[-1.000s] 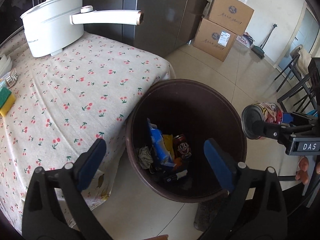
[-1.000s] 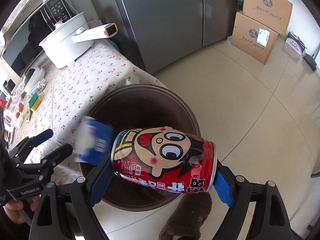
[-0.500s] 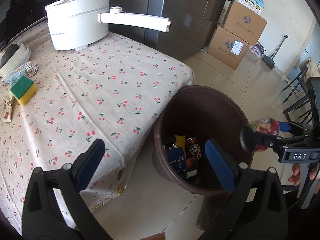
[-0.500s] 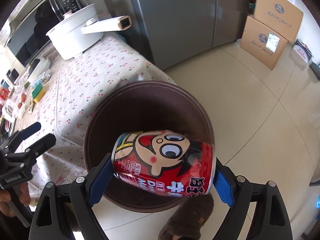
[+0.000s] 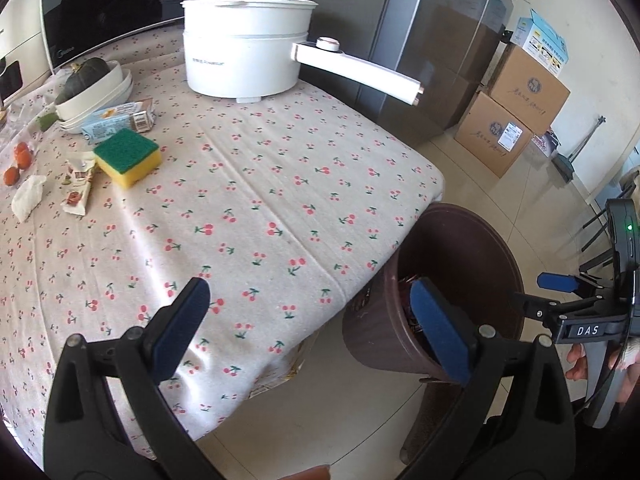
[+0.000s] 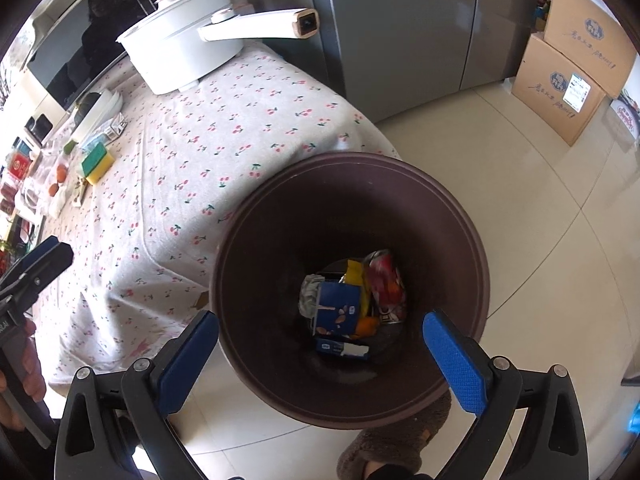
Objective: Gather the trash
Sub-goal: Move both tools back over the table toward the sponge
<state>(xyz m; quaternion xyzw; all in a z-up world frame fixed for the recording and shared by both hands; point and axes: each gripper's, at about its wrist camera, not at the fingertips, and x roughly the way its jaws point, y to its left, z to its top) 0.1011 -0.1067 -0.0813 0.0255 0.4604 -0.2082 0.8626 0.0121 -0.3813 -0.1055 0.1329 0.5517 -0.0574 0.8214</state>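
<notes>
Hanging over the brown trash bin (image 6: 352, 280), the right claw (image 6: 320, 354) points steeply down into its mouth with its jaws opening wide and nothing between the blue pads (image 6: 454, 366). Far below the claw, at the bottom of the bin, lies the red cartoon can (image 6: 384, 280), on its side and blurred, among a blue carton (image 6: 336, 308), a grey crumpled wad (image 6: 310, 294) and some yellow and orange wrappers (image 6: 354, 276). A furry slipper (image 6: 392, 446) sits on the tiled floor just under the claw's near side.

The left claw (image 5: 310, 328) is spread too and holds nothing. It hangs above the edge of the surface (image 5: 240, 200) with its cherry-print cloth; its right pad overlaps the bin's rim (image 5: 472, 264) in the left wrist view. Well ahead of it and to its left lie a green and yellow sponge (image 5: 128, 156), a snack wrapper (image 5: 78, 186), a crumpled tissue (image 5: 28, 196), small orange fruits (image 5: 18, 162) and stacked white dishes (image 5: 94, 98). Straight ahead at the far end stands a white electric pot (image 5: 244, 56) with a long handle. Beyond the bin, cardboard boxes (image 5: 512, 116) are stacked on the floor beside a grey refrigerator (image 5: 432, 40).
</notes>
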